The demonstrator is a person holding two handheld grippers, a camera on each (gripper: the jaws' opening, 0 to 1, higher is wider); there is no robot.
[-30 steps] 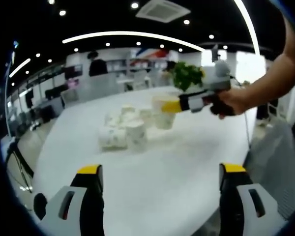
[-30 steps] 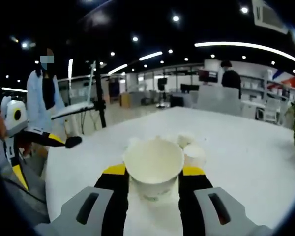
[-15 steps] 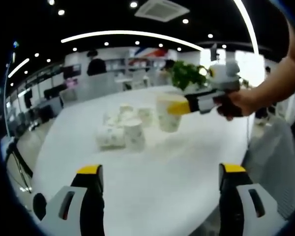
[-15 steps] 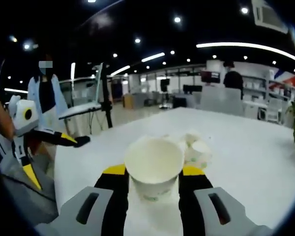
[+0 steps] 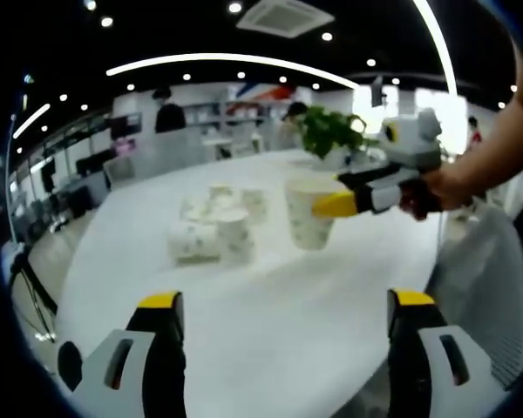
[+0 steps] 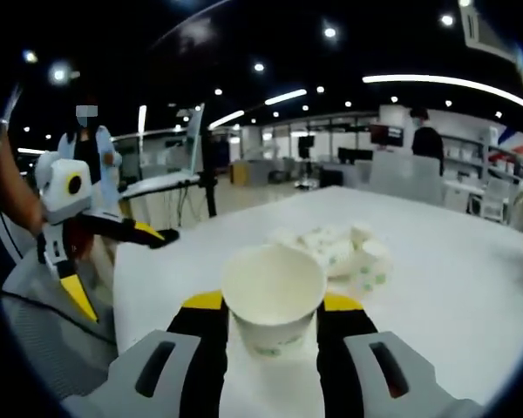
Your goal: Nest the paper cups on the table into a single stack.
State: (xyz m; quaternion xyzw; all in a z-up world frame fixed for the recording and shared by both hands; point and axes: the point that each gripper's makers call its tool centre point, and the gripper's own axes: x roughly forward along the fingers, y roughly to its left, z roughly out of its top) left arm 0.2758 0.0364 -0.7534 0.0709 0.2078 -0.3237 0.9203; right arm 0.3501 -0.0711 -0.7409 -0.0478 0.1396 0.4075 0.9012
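A broad white table (image 5: 270, 305) in a lit open office, one paper cup lifted clear of the rest.

The right gripper (image 6: 268, 324) has its jaws closed on an upright paper cup (image 6: 273, 296), held in the air. The cluster of loose cups (image 6: 336, 252) sits ahead of it and slightly right, well apart; some lie on their sides. The left gripper (image 5: 283, 305) hangs wide open and empty, low over the near table. This looks like the carry step. Next, judging by the layout, the held cup must be lowered squarely into an upright cup's mouth.

cup cluster (image 5: 211, 228) on table (image 5: 270, 331), held cup (image 6: 273, 294) before
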